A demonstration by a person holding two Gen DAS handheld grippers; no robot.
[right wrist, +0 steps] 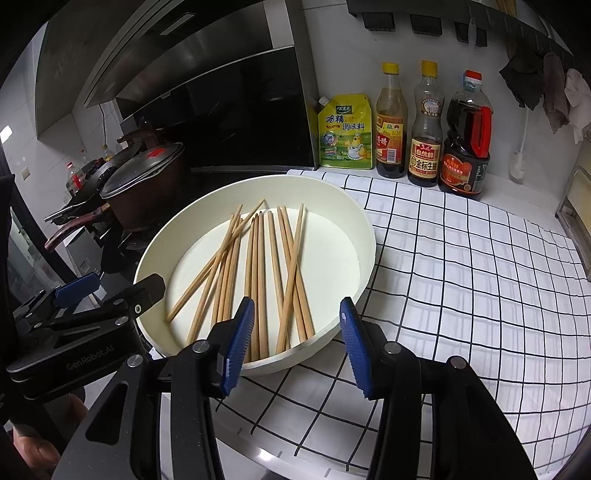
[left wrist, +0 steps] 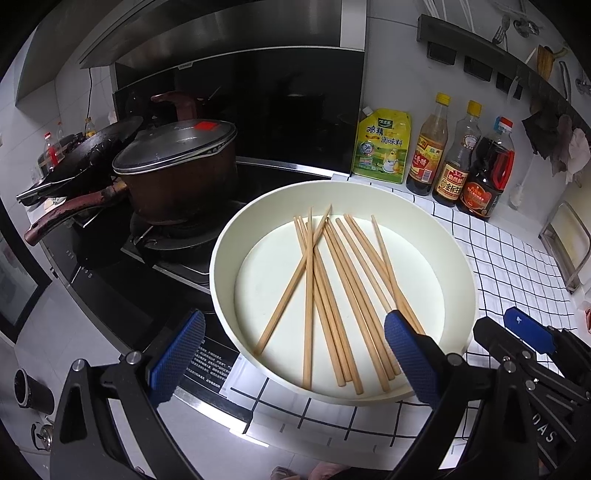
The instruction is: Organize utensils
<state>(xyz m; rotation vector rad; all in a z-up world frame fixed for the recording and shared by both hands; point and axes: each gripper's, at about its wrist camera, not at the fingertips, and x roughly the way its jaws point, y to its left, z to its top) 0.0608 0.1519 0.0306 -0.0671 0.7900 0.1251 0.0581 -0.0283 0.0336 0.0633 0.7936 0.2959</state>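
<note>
Home kitchen: stove (left wrist: 177,236), range hood (left wrist: 207,33) (sauce bottles (right wrist: 424,147) nearby).

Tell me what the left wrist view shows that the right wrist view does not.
Only the left wrist view shows the fork hanging on the wall rail and a dark cup at the lower left.

Only the right wrist view shows the wide stretch of checked cloth to the right of the bowl.

Both show the white bowl holding loose chopsticks, the lidded pot, the yellow pouch and three bottles. The left gripper and right gripper are open, holding nothing.
</note>
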